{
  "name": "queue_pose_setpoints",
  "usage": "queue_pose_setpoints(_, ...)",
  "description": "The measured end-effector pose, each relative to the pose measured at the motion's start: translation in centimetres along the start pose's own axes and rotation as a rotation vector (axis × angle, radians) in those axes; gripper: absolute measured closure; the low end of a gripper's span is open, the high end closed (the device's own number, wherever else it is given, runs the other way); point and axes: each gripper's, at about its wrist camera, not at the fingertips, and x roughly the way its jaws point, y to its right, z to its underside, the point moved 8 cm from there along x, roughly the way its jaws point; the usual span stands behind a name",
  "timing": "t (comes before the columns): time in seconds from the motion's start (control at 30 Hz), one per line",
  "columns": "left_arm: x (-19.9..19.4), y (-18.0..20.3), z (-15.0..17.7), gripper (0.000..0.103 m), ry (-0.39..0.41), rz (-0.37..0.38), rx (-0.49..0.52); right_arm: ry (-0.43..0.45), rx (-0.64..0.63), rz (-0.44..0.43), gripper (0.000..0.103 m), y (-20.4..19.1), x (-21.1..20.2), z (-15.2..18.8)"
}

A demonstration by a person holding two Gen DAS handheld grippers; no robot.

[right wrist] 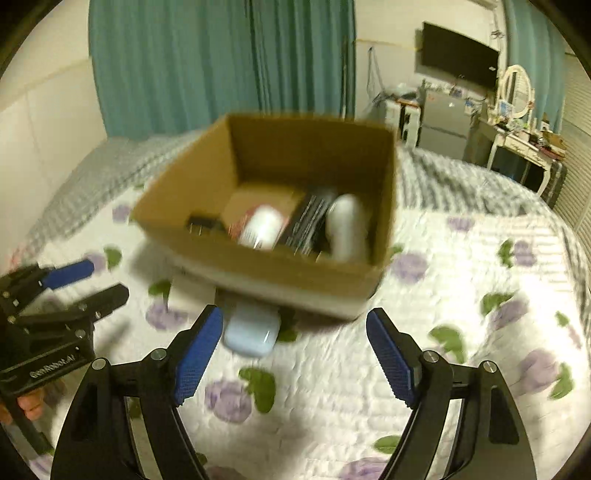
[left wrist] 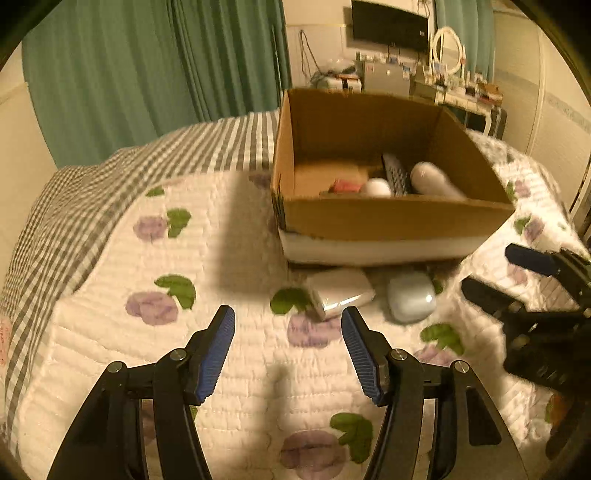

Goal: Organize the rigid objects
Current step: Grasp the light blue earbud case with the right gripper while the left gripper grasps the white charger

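Before the cardboard box (left wrist: 388,218), white packet (left wrist: 341,291), pale-blue case (left wrist: 410,301), both claws released, empty.

Beyond the claws hang green curtains (left wrist: 155,74), with a dark wall screen (left wrist: 389,24) off to the right, an oval white mirror (right wrist: 517,90) and a cluttered dresser (right wrist: 532,144) beneath it.

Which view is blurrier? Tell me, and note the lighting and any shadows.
Right wrist view: heavier motion blur, smearing the cardboard box and pale blue case. Left wrist view: sharper, though the box contents are soft; a broad shadow falls across the quilt. Both: warm dim indoor light and fisheye bending.
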Motion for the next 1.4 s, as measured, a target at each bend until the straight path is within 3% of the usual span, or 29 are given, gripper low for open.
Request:
queue_pose_setpoints(0.27, 1.1, -1.0, 0.6, 0.04, -0.024, -0.031, -0.018, -0.118, -0.065, -0.025, 0.023, -2.5, 6.4, 3.1)
queue_pose_setpoints(0.4, 1.6, -0.9, 0.6, 0.04, -0.031, -0.031, -0.01, -0.13, -0.066, -0.033, 0.023, -2.9, 7.9, 3.3)
queue_pose_setpoints(0.47, 1.9, -0.6, 0.6, 0.04, -0.032, -0.021, 0.0, -0.127, -0.067, -0.038, 0.029, -3.0, 8.3, 3.2)
queue_pose_setpoints(0.53, 2.1, -0.3, 0.6, 0.04, -0.028, -0.02, 0.009, -0.125, -0.063, -0.05, 0.047, -3.0, 8.4, 3.0)
queue_pose_setpoints(1.03, 4.9, 3.6, 0.2, 0.04, -0.037, 0.093, -0.026, -0.121, 0.04, -0.017, 0.047, 1.1, 4.7, 3.6)
queue_pose_setpoints(1.27, 7.9, 4.1, 0.1, 0.04, -0.116, 0.075, -0.048, -0.135, 0.039, -0.017, 0.047, 0.5, 5.6, 3.4)
queue_pose_setpoints(1.4, 8.6, 4.3, -0.2, 0.038, -0.117, 0.062, -0.041, -0.14, 0.051, -0.022, 0.047, 0.8, 6.0, 3.3)
